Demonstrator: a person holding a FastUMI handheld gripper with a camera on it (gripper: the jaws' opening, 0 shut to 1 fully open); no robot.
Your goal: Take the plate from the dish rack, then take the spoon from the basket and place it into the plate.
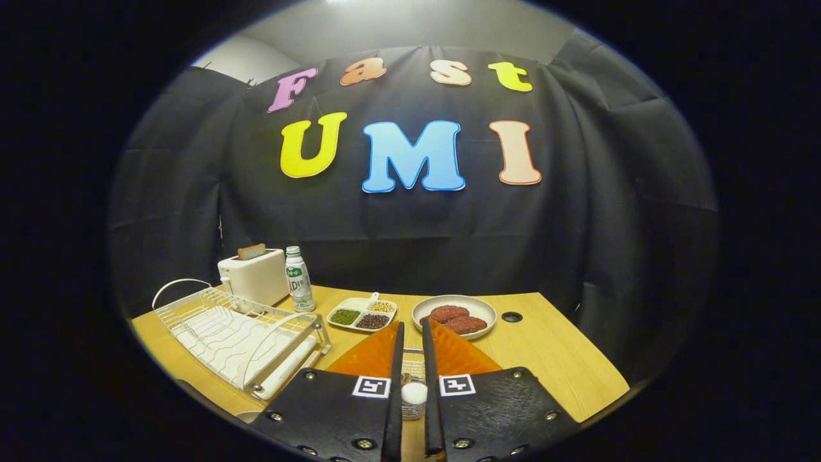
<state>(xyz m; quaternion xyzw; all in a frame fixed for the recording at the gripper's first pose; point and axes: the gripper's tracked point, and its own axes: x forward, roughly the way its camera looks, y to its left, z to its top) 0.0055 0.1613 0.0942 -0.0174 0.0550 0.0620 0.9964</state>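
My gripper [412, 324] hangs low over the wooden table [551, 353], its two fingers drawn close with only a narrow gap. In that gap, near the finger bases, sits a white rounded piece of the spoon [414, 393], touching both fingers. Just ahead of it, a strip of the wire mesh basket [414, 367] shows between the fingers. The white wire dish rack [240, 333] stands to the left of the fingers with no plate in it. A pale rim, probably the plate [247, 416], peeks out beside the left finger's base, mostly hidden.
Beyond the fingers lie a divided dish of beans [362, 313] and a plate of meat patties [454, 316]. A white toaster with bread [253, 276] and a bottle [299, 279] stand behind the rack. A small round hole [511, 316] is in the tabletop.
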